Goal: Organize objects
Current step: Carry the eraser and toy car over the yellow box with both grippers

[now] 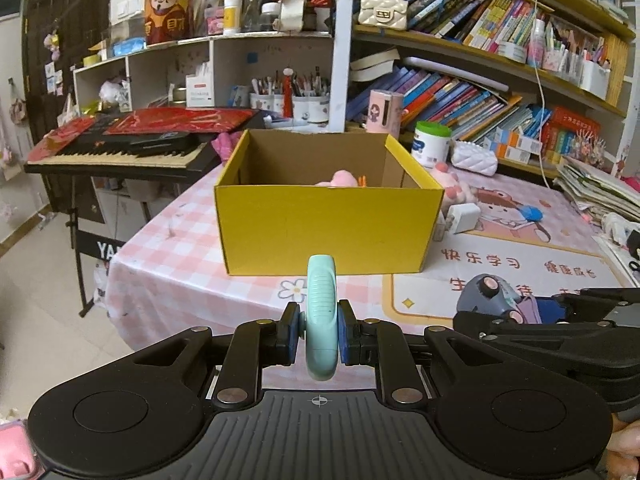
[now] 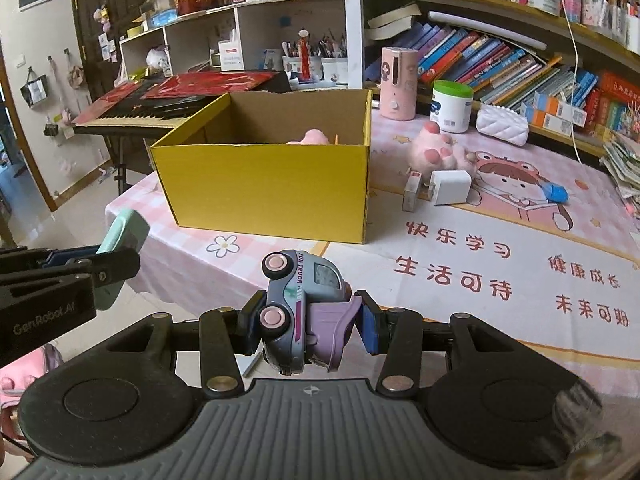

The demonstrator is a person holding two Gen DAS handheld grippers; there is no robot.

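Observation:
A yellow cardboard box (image 1: 328, 228) stands open on the pink table; it also shows in the right wrist view (image 2: 264, 196), with a pink plush (image 2: 310, 137) inside. My left gripper (image 1: 319, 334) is shut on a mint green oval object (image 1: 320, 312), held upright in front of the box; the object also shows at the left of the right wrist view (image 2: 120, 236). My right gripper (image 2: 308, 328) is shut on a grey and purple toy truck (image 2: 300, 312) tipped on its side, right of the left gripper; the truck also shows in the left wrist view (image 1: 486, 296).
Right of the box lie a pink paw plush (image 2: 438, 152), a white charger block (image 2: 450, 186), a small white box (image 2: 411, 192) and a blue object (image 2: 556, 192). A white can (image 2: 451, 106), a pink cylinder (image 2: 398, 82), bookshelves and a keyboard (image 1: 120, 152) stand behind.

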